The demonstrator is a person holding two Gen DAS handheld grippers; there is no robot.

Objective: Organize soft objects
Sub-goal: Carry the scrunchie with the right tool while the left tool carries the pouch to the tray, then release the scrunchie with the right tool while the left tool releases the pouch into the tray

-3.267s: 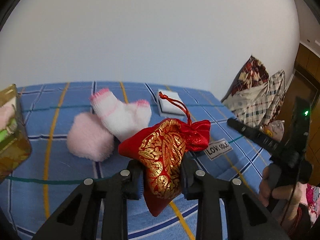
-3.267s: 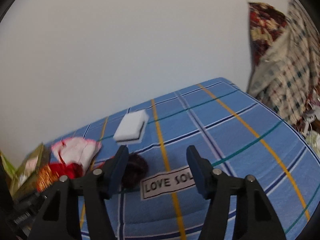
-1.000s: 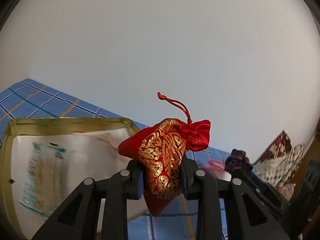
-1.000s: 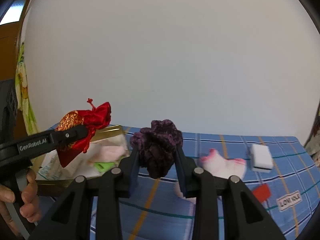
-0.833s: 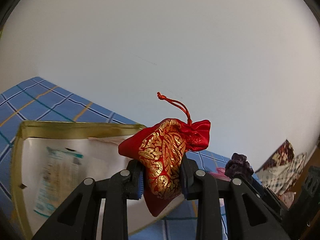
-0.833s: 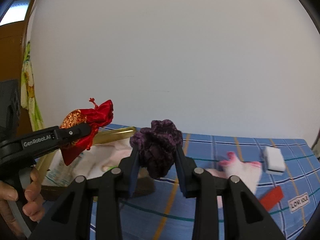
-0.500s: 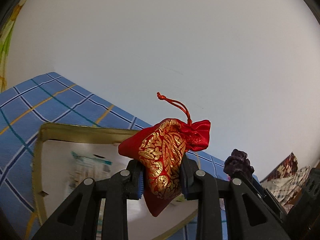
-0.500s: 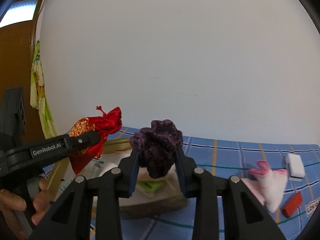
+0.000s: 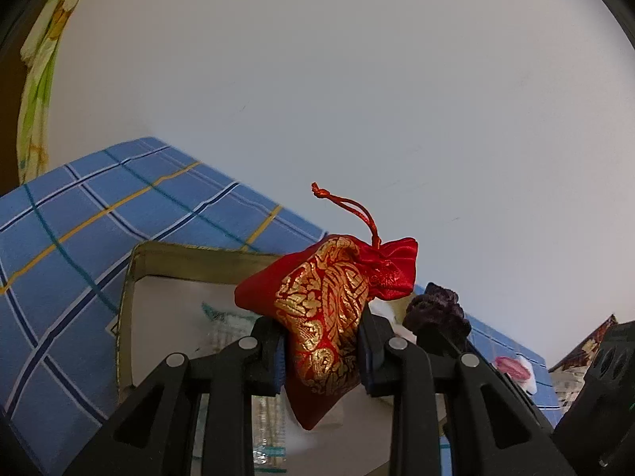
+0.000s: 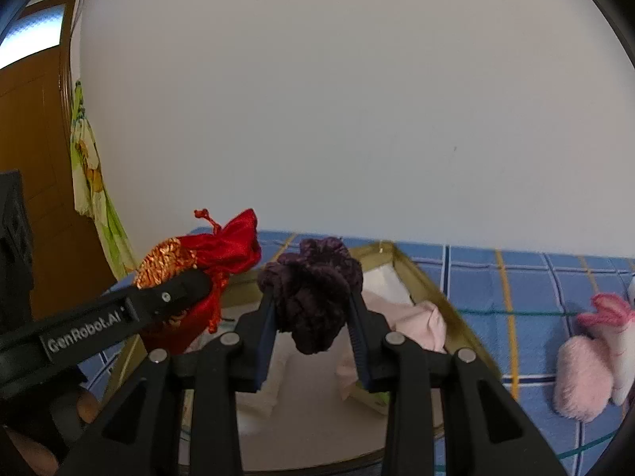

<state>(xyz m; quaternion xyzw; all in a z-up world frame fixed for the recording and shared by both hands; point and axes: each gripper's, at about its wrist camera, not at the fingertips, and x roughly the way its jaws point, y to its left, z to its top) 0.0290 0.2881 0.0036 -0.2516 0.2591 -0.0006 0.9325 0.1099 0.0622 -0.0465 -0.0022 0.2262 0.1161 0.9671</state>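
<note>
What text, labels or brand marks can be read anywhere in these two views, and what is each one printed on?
"GenRobot.AI": white lettering on the side of the left gripper, seen in the right wrist view.
Printed packaging inside the gold-rimmed box: teal and grey print in the left wrist view, too blurred to read.
No other readable text shows; the red and gold pouch carries only an ornamental pattern.

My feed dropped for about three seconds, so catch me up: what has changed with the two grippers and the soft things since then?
The right gripper, empty and open over the blue checked sheet back then, picked up the purple scrunchie. Both grippers then swung over to the gold box and now hang above it. Unchanged: the left gripper still clamps the red pouch; the pink sock and pink puff still lie on the sheet.
</note>
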